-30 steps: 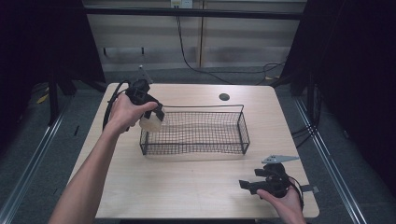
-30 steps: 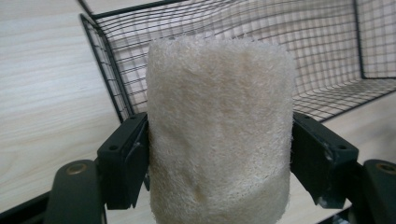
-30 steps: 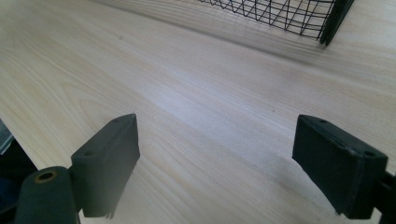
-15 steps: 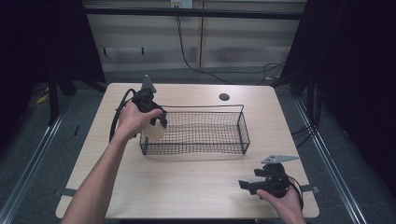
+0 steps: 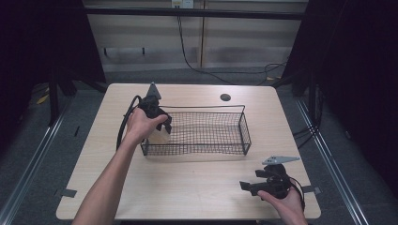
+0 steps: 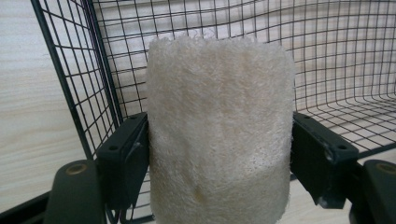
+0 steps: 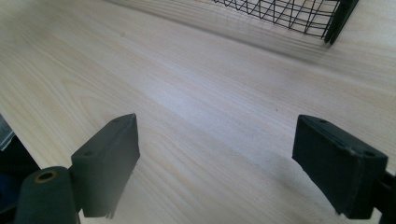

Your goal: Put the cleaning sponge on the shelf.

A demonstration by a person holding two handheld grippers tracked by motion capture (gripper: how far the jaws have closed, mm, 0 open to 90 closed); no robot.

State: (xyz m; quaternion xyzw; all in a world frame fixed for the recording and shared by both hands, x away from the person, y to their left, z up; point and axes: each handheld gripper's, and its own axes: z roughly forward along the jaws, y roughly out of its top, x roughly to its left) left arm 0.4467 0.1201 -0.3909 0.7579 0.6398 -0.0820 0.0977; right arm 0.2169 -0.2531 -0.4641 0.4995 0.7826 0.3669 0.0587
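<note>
The left gripper (image 5: 162, 125) clamps a pale loofah (image 6: 219, 130), upright, just inside the basket's (image 5: 244, 126) left end. Better to lower it until it touches the mesh floor, then let go, so it won't topple. The right gripper (image 7: 215, 163) rests wide and empty, well apart from the basket.

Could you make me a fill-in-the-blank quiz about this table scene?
1. The left tongs grip a pale, fuzzy ____.
2. That roll is at the left end of a black wire ____.
3. The right tongs have their jaws ____, with nothing between them.

Missing words: roll; basket; open
</note>
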